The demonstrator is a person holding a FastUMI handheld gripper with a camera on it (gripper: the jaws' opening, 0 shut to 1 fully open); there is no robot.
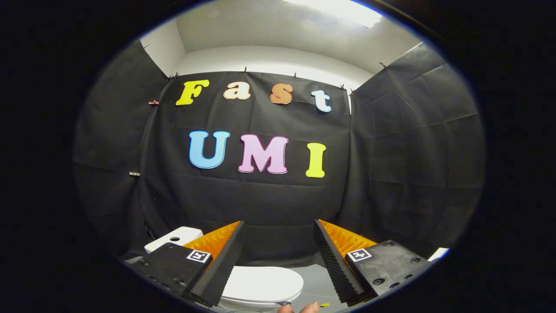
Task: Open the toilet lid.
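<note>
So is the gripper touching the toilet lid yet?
Apart. In the gripper view the open gripper has nothing between its fingers, and the closed toilet lid lies below and beyond them, with dark wall showing between the tips.

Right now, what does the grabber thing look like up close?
The gripper has two wedge-shaped fingers with ridged, sawtooth inner faces. Each sits on a dark block with screw holes, and each block carries a small square black-and-white marker. No cables are visible.

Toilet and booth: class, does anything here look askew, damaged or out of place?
Nothing stands out. The toilet lid lies flat and closed, the tank sits behind it, and the open gripper hangs above the lid, touching nothing.
</note>
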